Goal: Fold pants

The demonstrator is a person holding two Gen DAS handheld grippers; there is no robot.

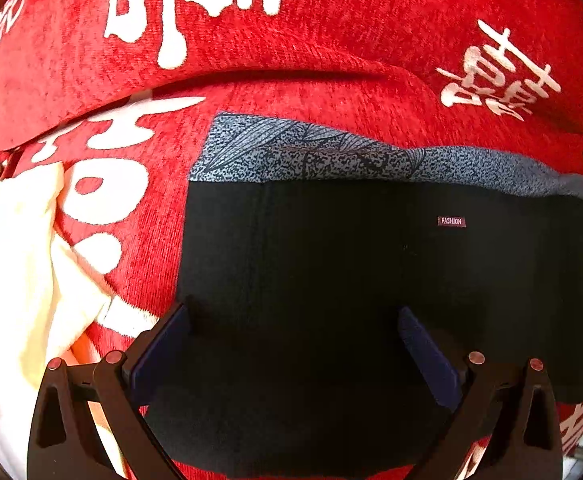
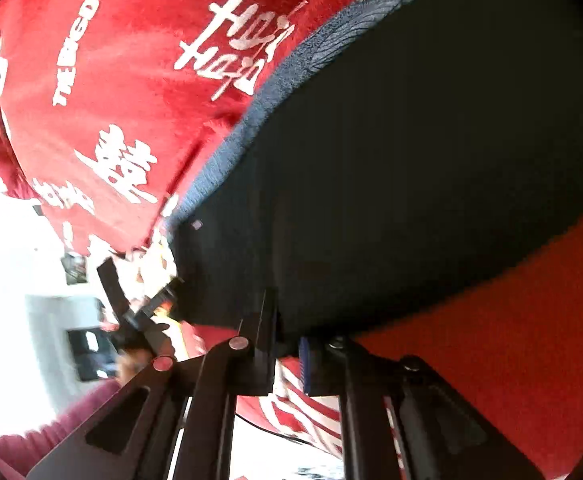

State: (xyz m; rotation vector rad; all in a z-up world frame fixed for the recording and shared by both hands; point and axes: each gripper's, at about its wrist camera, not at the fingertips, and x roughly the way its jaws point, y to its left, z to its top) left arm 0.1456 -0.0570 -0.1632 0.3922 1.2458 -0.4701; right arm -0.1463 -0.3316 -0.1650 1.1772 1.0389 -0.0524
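Observation:
Black pants [image 1: 331, 260] lie flat on a red blanket [image 1: 331, 40], with a grey patterned band [image 1: 311, 152] along their far edge and a small "FASHION" label [image 1: 451, 221]. My left gripper [image 1: 295, 320] hangs over the near part of the pants, open wide, with only the flat cloth below its fingers. In the right wrist view the pants [image 2: 411, 160] fill the upper right. My right gripper [image 2: 287, 336] is shut on their near edge, the dark cloth pinched between its pads.
The red blanket [image 2: 131, 80] with white characters covers the whole surface and forms a fold behind the pants. A cream cloth [image 1: 19, 260] lies bunched at the left. A person's maroon sleeve [image 2: 63, 416] shows at the lower left of the right wrist view.

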